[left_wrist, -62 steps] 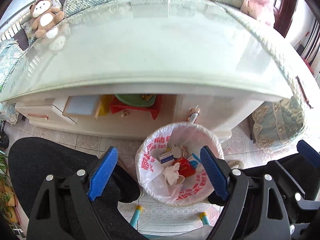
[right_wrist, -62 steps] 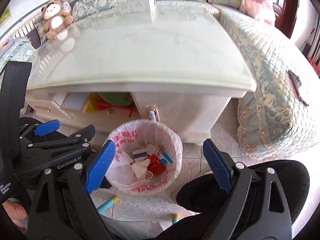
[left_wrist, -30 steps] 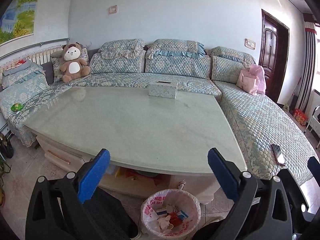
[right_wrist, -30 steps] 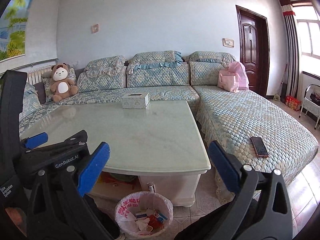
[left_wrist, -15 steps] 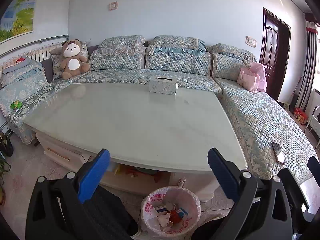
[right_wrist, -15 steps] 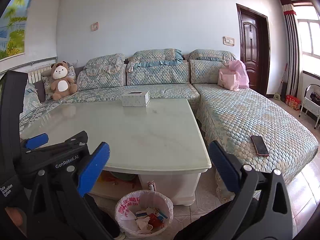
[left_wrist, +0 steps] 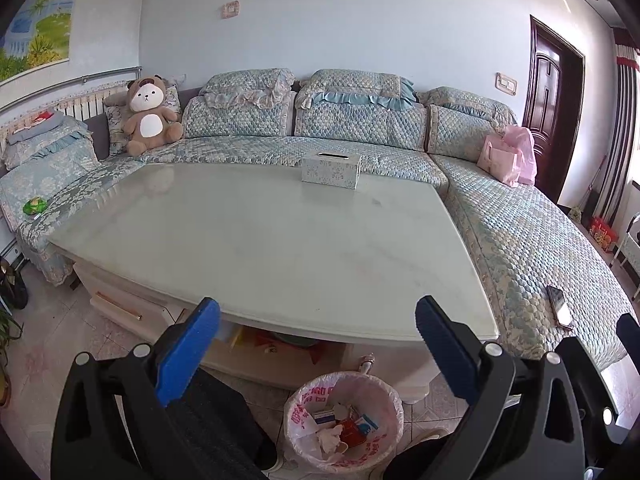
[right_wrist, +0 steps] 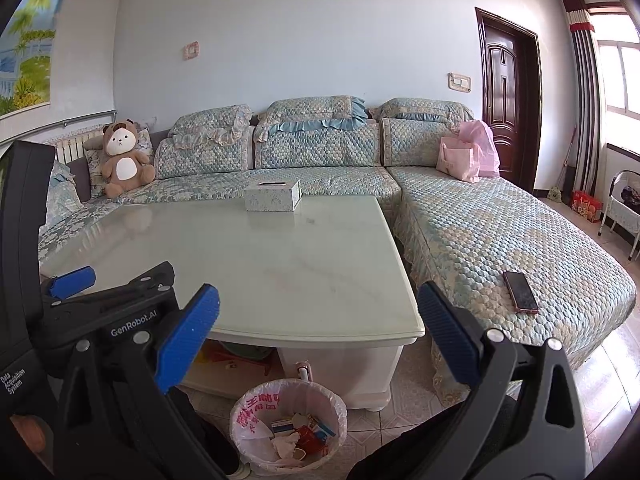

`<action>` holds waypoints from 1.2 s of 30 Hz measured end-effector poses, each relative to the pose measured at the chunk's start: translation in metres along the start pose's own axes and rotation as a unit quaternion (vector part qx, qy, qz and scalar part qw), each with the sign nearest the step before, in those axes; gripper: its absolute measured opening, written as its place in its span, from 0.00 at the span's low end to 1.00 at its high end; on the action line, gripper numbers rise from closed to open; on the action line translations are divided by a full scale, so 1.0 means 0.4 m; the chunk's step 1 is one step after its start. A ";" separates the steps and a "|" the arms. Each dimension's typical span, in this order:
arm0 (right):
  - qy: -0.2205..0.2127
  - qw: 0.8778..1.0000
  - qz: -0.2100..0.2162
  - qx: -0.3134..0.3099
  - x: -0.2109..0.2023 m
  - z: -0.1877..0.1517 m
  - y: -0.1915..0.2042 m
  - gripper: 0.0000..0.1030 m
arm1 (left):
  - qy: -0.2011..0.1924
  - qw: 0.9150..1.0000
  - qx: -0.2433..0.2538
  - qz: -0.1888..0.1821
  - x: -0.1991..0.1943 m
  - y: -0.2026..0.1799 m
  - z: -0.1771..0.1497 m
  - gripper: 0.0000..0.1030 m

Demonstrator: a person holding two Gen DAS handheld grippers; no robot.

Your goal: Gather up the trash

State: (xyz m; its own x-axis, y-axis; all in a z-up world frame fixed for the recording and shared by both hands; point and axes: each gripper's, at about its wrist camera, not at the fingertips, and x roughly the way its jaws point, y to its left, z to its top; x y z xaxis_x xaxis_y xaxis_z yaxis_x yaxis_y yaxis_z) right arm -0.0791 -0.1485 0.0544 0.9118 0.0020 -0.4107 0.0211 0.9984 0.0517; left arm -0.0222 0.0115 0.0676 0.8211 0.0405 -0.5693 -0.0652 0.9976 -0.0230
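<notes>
A pale glossy worktop fills mid-frame. We hold the left gripper and right gripper spread wide, empty; the pink-lined trash bin with wrappers sits bottom centre.

"GenRobot.AI" – on left tongs body; "Data Acquisition System" – black casing beside it.

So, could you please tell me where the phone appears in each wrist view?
Left wrist: phone at the far right, on the sofa seat beside the table's right corner.
Right wrist: phone right of centre, on the same seat.
Shared landmark: tissue box at the table's far edge.
</notes>
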 end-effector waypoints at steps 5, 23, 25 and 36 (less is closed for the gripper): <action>-0.001 1.000 -0.002 -0.003 -0.001 0.003 -0.002 0.94 | -0.001 1.000 0.001 0.002 0.000 0.001 -0.002 0.93; -0.005 1.000 0.000 -0.006 -0.001 0.004 -0.004 0.94 | -0.006 1.000 -0.003 0.007 -0.009 -0.013 -0.008 0.93; -0.006 1.000 -0.001 -0.007 -0.001 0.004 -0.003 0.94 | -0.005 1.000 -0.004 0.007 -0.009 -0.012 -0.008 0.93; -0.010 1.000 -0.002 -0.009 -0.008 0.001 0.002 0.94 | -0.009 1.000 -0.006 0.009 -0.013 -0.012 -0.008 0.93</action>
State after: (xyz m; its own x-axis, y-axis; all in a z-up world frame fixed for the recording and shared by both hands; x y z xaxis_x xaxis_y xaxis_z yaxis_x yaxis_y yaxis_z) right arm -0.0820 -0.1477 0.0562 0.9194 -0.0036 -0.3934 0.0179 0.9993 0.0326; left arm -0.0279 0.0065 0.0679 0.8294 0.0590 -0.5555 -0.0860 0.9960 -0.0225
